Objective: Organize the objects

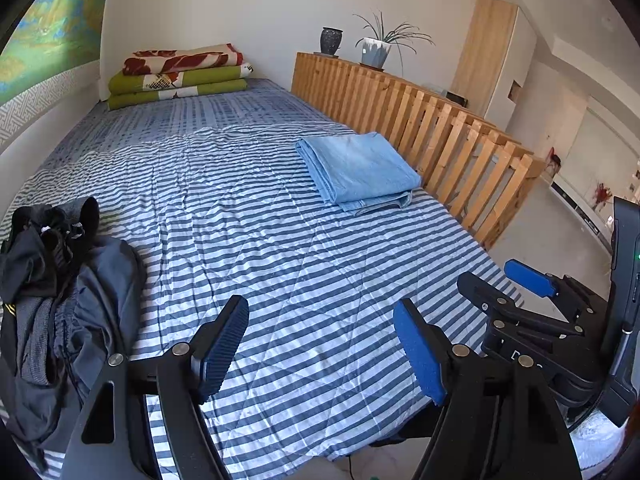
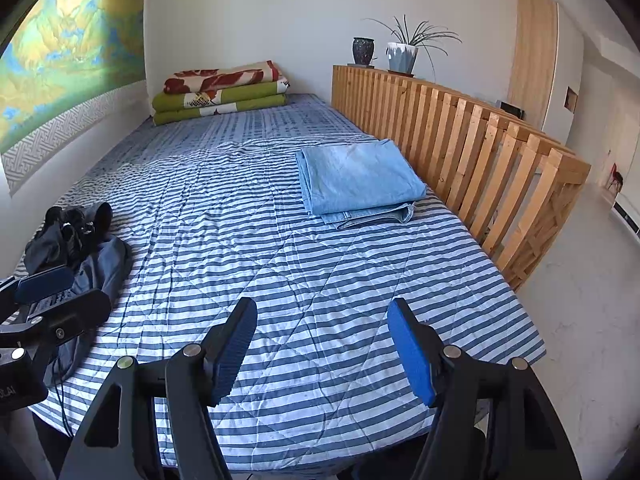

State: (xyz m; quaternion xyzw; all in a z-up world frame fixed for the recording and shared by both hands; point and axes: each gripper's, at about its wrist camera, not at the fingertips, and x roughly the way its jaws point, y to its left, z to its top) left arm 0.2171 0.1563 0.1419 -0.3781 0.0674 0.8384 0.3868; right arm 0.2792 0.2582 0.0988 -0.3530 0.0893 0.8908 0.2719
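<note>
1. Left gripper [image 1: 320,354] jaws apart, nothing between, over the striped bed cover [image 1: 256,216].
2. Right gripper [image 2: 322,356] also apart, empty.
3. Dark clothes pile [image 1: 52,300] at the bed's near left edge.
4. Folded blue cloth [image 1: 358,170] on the right, beside the wooden railing [image 1: 440,128].

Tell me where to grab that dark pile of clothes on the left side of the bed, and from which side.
Probably take the dark clothes pile by its bunched grey folds nearest the bed's foot, coming with the open left gripper from the near right. The heap is loose and crumpled, so raised folds offer a pinch.
</note>
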